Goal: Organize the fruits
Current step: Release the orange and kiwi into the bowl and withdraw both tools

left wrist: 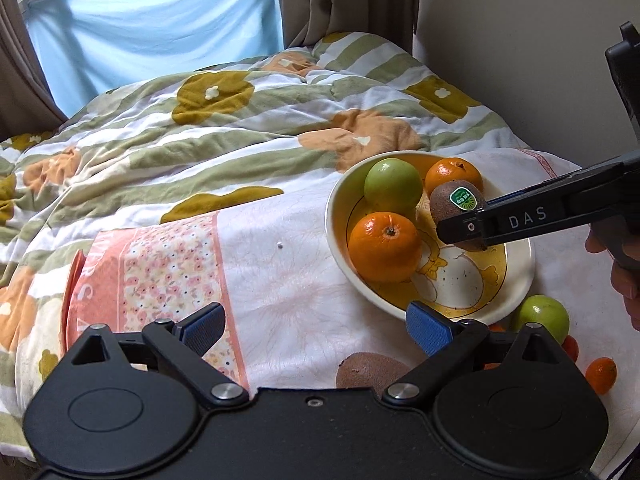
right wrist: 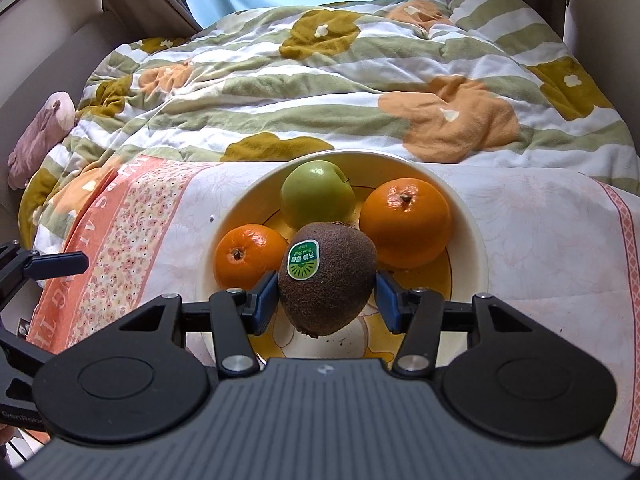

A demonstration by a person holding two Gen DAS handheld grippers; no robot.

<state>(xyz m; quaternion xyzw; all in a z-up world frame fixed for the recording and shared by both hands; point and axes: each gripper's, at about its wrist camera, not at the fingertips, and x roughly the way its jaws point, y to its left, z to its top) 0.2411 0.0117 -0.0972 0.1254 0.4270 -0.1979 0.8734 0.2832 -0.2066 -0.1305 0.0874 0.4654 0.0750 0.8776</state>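
Jaws (right gripper (right wrist: 326, 300)) clamp kiwi (right wrist: 327, 278) over bowl (right wrist: 472, 240).

The left wrist camera sits above the bed, down-left of the bowl (left wrist: 516, 276), and looks steeply down and across the quilt (left wrist: 224, 120) toward the curtained window; the bowl lies off to its right. The right wrist camera hangs close over the bowl (right wrist: 476, 248), dead ahead of it, facing down toward the same window. Both views share the bowl, the quilt and the blue curtain (left wrist: 156, 32).
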